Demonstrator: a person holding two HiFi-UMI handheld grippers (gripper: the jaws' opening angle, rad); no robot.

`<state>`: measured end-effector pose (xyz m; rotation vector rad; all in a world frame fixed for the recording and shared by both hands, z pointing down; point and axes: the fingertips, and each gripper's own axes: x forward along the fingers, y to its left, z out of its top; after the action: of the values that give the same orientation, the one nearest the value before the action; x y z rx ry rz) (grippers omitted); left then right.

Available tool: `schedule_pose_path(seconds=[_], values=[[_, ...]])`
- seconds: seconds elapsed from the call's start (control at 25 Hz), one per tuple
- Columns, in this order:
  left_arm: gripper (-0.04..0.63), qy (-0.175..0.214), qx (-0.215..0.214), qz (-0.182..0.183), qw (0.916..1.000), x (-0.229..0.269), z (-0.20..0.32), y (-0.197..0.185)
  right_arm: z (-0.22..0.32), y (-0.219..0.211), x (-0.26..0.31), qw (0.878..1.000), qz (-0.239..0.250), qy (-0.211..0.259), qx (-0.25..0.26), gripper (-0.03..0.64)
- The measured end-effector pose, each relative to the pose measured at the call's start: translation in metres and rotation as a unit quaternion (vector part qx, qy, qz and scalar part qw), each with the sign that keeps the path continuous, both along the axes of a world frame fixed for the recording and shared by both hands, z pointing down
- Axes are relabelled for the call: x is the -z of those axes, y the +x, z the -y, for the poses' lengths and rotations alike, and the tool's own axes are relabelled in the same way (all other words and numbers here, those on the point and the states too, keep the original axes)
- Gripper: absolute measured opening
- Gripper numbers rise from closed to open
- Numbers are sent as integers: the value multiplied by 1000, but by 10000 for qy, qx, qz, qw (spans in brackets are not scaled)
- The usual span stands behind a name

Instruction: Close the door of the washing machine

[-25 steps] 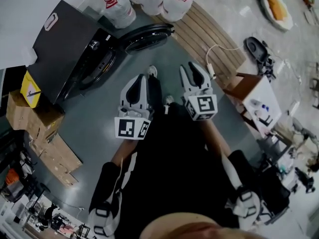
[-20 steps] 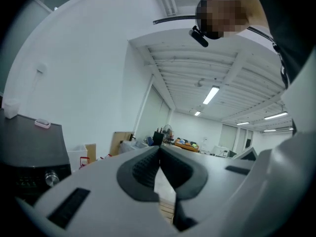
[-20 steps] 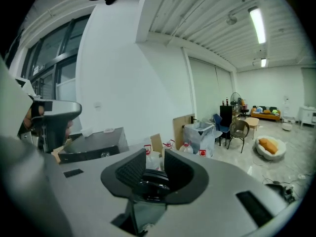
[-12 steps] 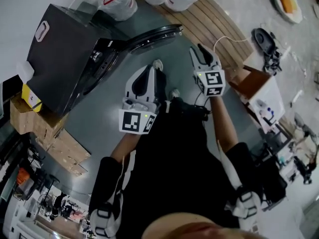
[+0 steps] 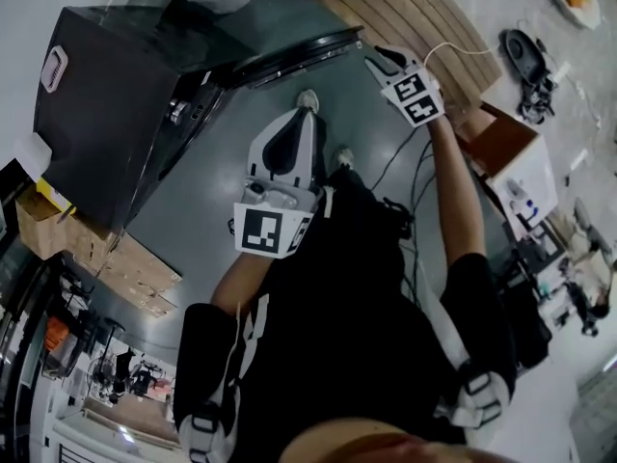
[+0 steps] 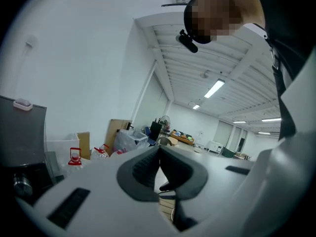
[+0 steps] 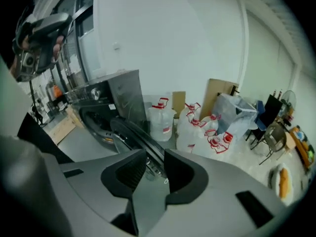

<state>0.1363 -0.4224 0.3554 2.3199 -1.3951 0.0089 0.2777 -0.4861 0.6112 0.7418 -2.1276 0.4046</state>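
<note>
At the far left stands the washing machine [image 5: 101, 114], a dark box with its front facing right. Its door [image 5: 294, 56] hangs wide open. From my head I see it edge-on, a long dark strip running from the machine's front out to the right, with the free end farthest from the machine.

My left gripper [image 5: 301, 123] hangs near me, below the door and well apart from it. It is clenched on nothing and points up into the room [image 6: 159, 149].

My right gripper [image 5: 382, 61] is the nearer one, just beside the door's free end. It is released, its jaws a little apart and empty [image 7: 154, 157]. Looking along them, I see the door's rim [image 7: 138, 132] just past the tips, with the drum opening [image 7: 98, 120] to the left of it.

I judge the push must go leftward, swinging the free end toward the machine.

Water jugs [image 7: 160, 117] stand on the far side of the door, out of the swing. A wooden slatted bench [image 5: 424, 17] and a brown box [image 5: 496, 148] lie to the right. I see nothing between the door and the opening.
</note>
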Motion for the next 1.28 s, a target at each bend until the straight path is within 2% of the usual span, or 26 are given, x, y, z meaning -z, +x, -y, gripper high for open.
schedule_pose_path(seconds=[0.2,0.36,0.76,0.96,1.28], values=[[6,-168,32,-14,9999,-20,13,-10,19,-5,-55,9961,-424,-256,735,109],[6,-273,41,-27,9996,-35,21,-15,36,-3,-92,9890,-837,-280,1190,109],[6,-443,-23,-44,9990,-59,25,-23,49,0,-163,9565,-1787,-286,2289,104],[6,-532,-3,-79,9986,-70,24,-30,57,-1,-174,9478,-2001,-203,2475,97],[6,-609,-30,-90,9981,-78,15,-28,62,-7,-180,9500,-1939,-52,2448,87]])
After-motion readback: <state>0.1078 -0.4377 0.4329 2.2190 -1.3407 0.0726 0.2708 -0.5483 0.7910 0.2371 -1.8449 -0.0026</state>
